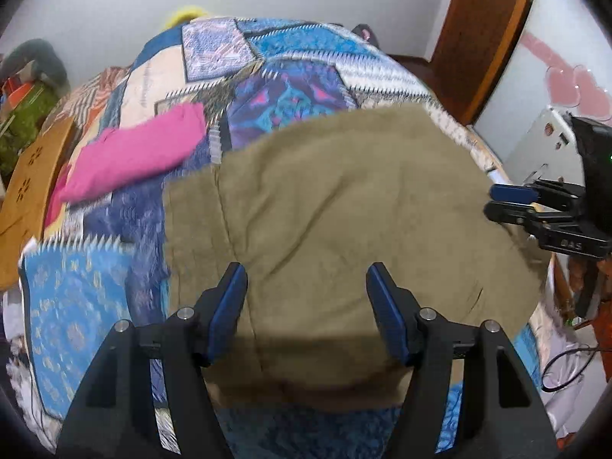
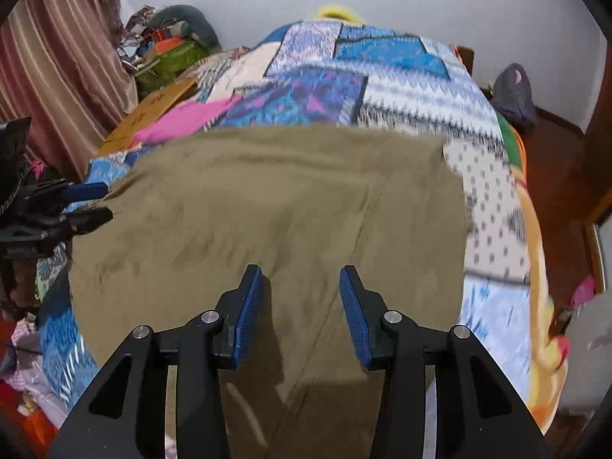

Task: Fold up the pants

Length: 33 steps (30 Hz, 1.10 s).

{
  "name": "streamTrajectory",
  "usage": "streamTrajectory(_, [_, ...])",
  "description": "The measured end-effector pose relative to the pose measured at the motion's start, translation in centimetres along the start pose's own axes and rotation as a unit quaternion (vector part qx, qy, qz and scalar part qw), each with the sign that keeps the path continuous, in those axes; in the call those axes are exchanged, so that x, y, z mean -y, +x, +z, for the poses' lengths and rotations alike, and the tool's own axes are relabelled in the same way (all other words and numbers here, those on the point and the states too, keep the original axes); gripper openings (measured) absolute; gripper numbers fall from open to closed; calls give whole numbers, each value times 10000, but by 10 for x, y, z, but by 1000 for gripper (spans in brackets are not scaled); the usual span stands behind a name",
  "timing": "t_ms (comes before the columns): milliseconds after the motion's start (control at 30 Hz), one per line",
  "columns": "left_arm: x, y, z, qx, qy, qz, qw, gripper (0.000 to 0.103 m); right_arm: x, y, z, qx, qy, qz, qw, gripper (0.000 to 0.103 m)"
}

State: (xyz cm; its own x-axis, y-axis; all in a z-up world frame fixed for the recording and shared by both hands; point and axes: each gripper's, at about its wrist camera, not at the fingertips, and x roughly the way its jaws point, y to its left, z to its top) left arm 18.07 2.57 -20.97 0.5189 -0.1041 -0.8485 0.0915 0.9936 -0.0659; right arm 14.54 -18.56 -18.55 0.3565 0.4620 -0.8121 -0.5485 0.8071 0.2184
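Olive-brown pants [image 1: 325, 210] lie spread flat on a patchwork bedspread [image 1: 290, 57]; they fill the middle of the right wrist view [image 2: 267, 199] too. My left gripper [image 1: 306, 279] is open and empty, hovering over the near part of the pants. My right gripper [image 2: 302, 279] is open and empty, also above the pants. The right gripper also shows at the right edge of the left wrist view [image 1: 501, 201], over the pants' right edge, with its fingers a small way apart. The left gripper shows at the left edge of the right wrist view [image 2: 95, 202].
A folded pink garment [image 1: 134, 153] lies on the bed left of the pants and also shows in the right wrist view [image 2: 183, 118]. A wooden board [image 1: 26, 191] and clutter [image 2: 164, 49] stand left of the bed. A wooden door frame [image 1: 485, 38] and floor [image 2: 554, 176] are on the right.
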Motion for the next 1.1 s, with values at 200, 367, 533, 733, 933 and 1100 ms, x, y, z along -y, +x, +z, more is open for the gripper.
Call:
streamTrajectory(200, [-4, -14, -25, 168, -100, 159, 9997, 67, 2, -23, -40, -13, 273, -153, 9995, 39])
streamTrajectory(367, [-10, -22, -40, 171, -197, 196, 9995, 70, 7, -36, -64, 27, 511, -152, 9986, 40])
streamTrajectory(533, [-18, -29, -52, 262, -165, 388, 9988, 79, -3, -39, -59, -42, 244, -390, 9989, 40])
streamTrajectory(733, [-34, -46, -67, 310, -354, 773, 9959, 81, -10, -55, -49, 138, -24, -614, 9980, 40])
streamTrajectory(933, [-38, -47, -84, -60, -569, 575, 9967, 81, -23, -69, -32, 572, -172, -626, 9962, 43])
streamTrajectory(1100, [-33, -52, -90, -33, -977, 59, 9952, 81, -40, -63, -19, 734, -292, -391, 9961, 44])
